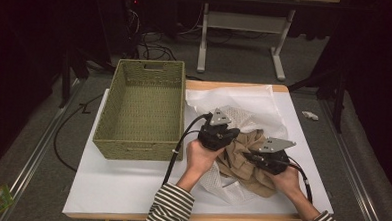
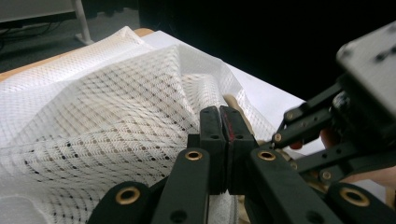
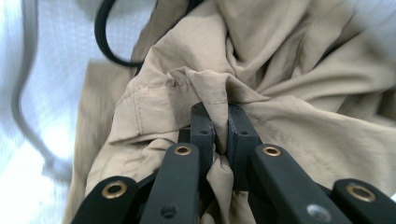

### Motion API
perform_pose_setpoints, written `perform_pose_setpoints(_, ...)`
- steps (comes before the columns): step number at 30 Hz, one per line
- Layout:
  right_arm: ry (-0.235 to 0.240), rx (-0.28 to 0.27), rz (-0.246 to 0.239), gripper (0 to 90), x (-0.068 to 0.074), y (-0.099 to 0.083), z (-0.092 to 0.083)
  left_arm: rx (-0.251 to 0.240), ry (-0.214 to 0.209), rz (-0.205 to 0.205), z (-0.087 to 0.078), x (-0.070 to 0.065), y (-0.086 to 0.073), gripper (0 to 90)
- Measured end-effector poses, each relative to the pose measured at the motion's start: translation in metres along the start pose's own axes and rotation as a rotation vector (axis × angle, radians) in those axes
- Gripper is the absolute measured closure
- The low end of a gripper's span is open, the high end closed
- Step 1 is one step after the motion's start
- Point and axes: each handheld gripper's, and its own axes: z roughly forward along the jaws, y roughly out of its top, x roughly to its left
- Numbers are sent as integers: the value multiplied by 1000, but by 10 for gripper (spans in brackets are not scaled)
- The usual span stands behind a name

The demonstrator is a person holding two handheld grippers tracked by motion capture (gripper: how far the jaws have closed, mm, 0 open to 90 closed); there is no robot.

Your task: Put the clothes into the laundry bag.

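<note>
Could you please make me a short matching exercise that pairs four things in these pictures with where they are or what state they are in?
Things:
1. olive woven rectangular basket
2. tan crumpled cloth garment
3. white net mesh bag
4. small white scrap

States:
A. pinched in the right claw
B. lying on the floor right of the table
C. empty, on the table's left
D. beside the shut left claw

Pairs: 1-C, 2-A, 3-D, 4-B

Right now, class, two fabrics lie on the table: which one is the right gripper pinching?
The tan woven garment, a fold clamped by the right gripper. The white mesh fabric is netted and paler.
</note>
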Motion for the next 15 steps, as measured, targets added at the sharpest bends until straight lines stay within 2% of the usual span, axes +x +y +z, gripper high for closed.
perform_pose_setpoints(4, -47, -38, 0, 849, -3, 16, -1, -12, -12, 6, -4, -3, 1, 889)
perform_pose_setpoints(7, -84, -43, 23, 849, -9, 24, 5, -19, -18, 10, -6, -5, 2, 889)
perform_pose_setpoints(12, -186, 28, 50, 848, -27, 22, 33, -22, -26, 9, -6, -5, 1, 889)
perform_pose_setpoints(15, -185, 51, 111, 839, -41, 15, 44, -17, -24, 10, -5, -5, 1, 889)
